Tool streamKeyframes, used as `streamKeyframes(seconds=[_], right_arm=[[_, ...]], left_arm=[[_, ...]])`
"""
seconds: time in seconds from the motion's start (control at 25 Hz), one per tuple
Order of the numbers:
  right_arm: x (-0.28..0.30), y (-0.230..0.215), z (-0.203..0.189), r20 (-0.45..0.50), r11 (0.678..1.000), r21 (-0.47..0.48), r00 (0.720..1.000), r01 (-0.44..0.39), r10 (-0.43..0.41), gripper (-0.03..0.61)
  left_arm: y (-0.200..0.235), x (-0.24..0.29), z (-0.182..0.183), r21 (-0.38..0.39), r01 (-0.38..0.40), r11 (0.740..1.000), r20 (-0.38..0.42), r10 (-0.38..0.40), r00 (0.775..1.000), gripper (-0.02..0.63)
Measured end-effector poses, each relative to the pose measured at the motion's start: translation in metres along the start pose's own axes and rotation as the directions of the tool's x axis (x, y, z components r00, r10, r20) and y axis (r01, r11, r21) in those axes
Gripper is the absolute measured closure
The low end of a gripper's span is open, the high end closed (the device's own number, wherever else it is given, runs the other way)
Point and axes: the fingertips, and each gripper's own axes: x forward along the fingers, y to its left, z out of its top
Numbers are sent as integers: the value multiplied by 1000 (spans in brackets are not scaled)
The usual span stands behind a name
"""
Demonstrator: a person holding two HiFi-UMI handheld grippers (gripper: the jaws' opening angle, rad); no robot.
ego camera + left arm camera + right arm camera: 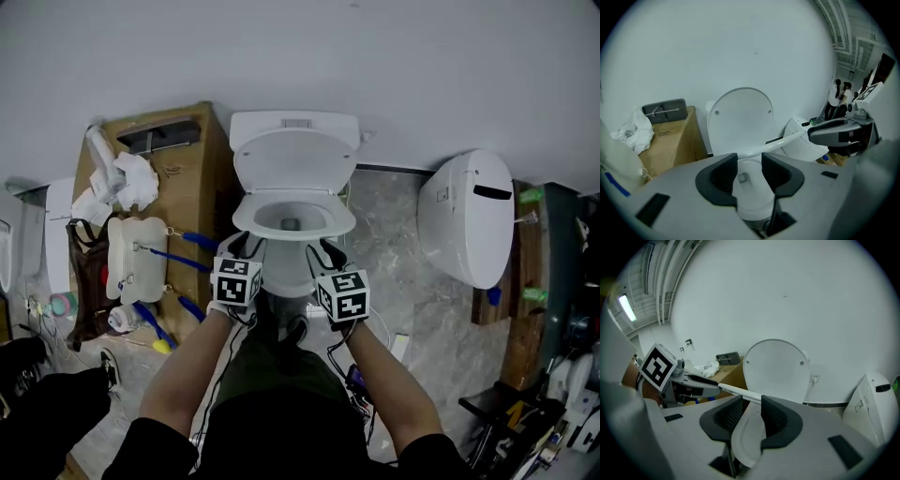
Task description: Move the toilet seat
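Observation:
The white toilet (292, 225) stands against the wall with its lid (295, 159) upright against the tank. Both grippers hold the front rim of the toilet seat (293, 232). My left gripper (241, 247) is shut on its front left, my right gripper (328, 251) on its front right. In the left gripper view the seat (776, 145) runs edge-on between the dark pads (723, 174) toward the other gripper, with the lid (740, 117) behind. In the right gripper view the seat rim (749, 427) fills the gap between the pads (774, 416), and the lid (776, 369) stands beyond.
A cardboard box (192, 192) at the toilet's left carries crumpled paper (117, 183) and a grey dispenser (159, 138). Blue-handled tools (178, 258) and a white bag (136, 253) lie beside it. A second white toilet unit (469, 220) stands at the right on the marble floor (394, 253).

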Motion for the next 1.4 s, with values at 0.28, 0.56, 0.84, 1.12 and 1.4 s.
streamKeyframes(seconds=[0.28,0.56,0.84,1.12,1.4], right_arm=[[12,-4,27,24,997,-32,998,65,-64,438],[20,-13,47,27,991,-30,991,129,-128,445],[30,-20,65,48,985,-20,984,171,-170,448],[36,-28,81,60,983,-16,982,180,-179,448],[44,-32,93,70,982,-17,980,188,-186,448]], left_arm=[[9,5,22,5,26,1000,23,-27,999,445],[17,6,40,10,49,999,44,-49,998,449],[27,2,50,-26,71,997,70,-69,995,448],[28,9,73,-35,94,995,98,-90,991,448],[34,21,91,-1,103,995,106,-102,989,448]])
